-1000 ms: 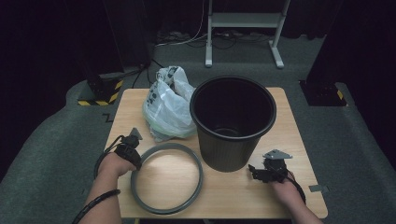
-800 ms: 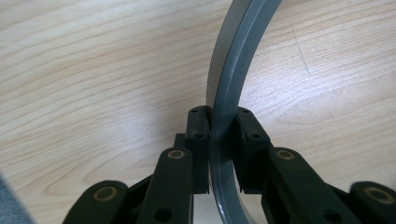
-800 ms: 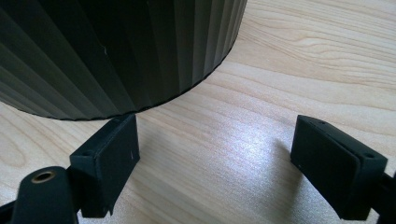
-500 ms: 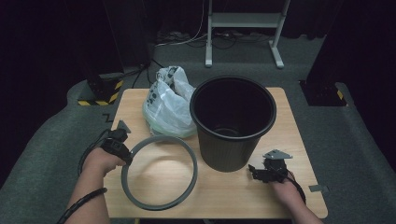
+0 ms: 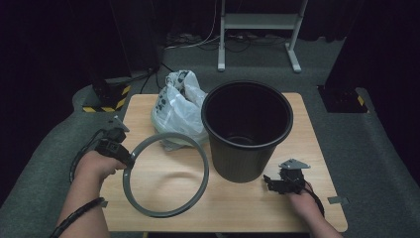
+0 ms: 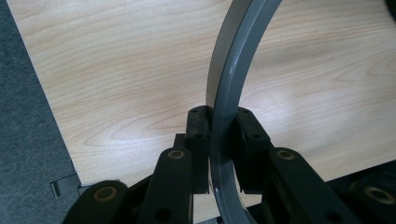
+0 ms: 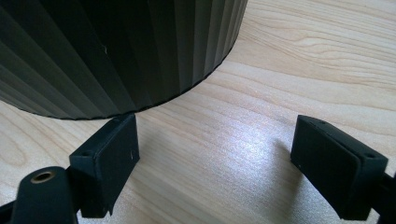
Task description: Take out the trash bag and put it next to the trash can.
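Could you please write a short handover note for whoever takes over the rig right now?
Left claw: shut on the grey ring, gripping its left rim, ring tilted above the table.
Right claw: open, holding nothing, low on the table beside the black bin.
White plastic bag lies behind the ring, left of the bin.
Done: ring picked up.
Left: bag is not in the bin, ring not on it.

We see a recording studio or lab: black curtains close off the room, grey carpet covers the floor, cables trail past a metal stand, hazard tape marks a base, and one small wooden surface stands alone.
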Tool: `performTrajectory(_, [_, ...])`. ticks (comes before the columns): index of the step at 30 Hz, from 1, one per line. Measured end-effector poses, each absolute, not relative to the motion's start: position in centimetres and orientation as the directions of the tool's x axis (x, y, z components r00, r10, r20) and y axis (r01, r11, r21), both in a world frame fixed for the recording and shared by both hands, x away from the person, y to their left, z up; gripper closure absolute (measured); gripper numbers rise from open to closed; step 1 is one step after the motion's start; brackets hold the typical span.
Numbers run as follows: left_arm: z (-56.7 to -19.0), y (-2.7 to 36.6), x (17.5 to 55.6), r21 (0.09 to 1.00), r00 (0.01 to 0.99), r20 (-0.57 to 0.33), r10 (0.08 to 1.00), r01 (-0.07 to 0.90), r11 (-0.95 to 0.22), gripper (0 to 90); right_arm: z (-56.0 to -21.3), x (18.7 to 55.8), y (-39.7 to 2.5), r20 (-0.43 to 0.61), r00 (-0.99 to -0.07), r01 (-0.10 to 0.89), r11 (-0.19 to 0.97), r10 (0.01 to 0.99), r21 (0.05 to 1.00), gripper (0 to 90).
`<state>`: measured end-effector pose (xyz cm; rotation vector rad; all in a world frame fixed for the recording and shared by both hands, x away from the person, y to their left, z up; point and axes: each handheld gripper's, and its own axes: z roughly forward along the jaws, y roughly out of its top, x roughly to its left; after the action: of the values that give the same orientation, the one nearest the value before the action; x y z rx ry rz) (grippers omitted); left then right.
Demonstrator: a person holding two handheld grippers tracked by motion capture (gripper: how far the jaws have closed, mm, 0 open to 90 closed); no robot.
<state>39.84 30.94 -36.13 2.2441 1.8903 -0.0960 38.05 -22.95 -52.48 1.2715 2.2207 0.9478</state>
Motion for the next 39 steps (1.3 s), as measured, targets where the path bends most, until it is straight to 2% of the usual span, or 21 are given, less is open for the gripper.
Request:
performTrajectory(19, [-32.6, 32.1, 40.4, 0.164, 0.118, -0.225, 0.967, 0.983, -0.082, 77.7, -52.5, 38.1, -23.7, -0.015, -0.459, 0.604, 0.324, 0.889, 0.728, 14.3])
performTrajectory(39, [-30.3, 32.8, 40.8, 0.218, 0.110, -0.269, 0.957, 0.975, -0.051, 77.9, -52.5, 38.3, -24.1, -0.015, -0.457, 0.604, 0.324, 0.889, 0.728, 13.9])
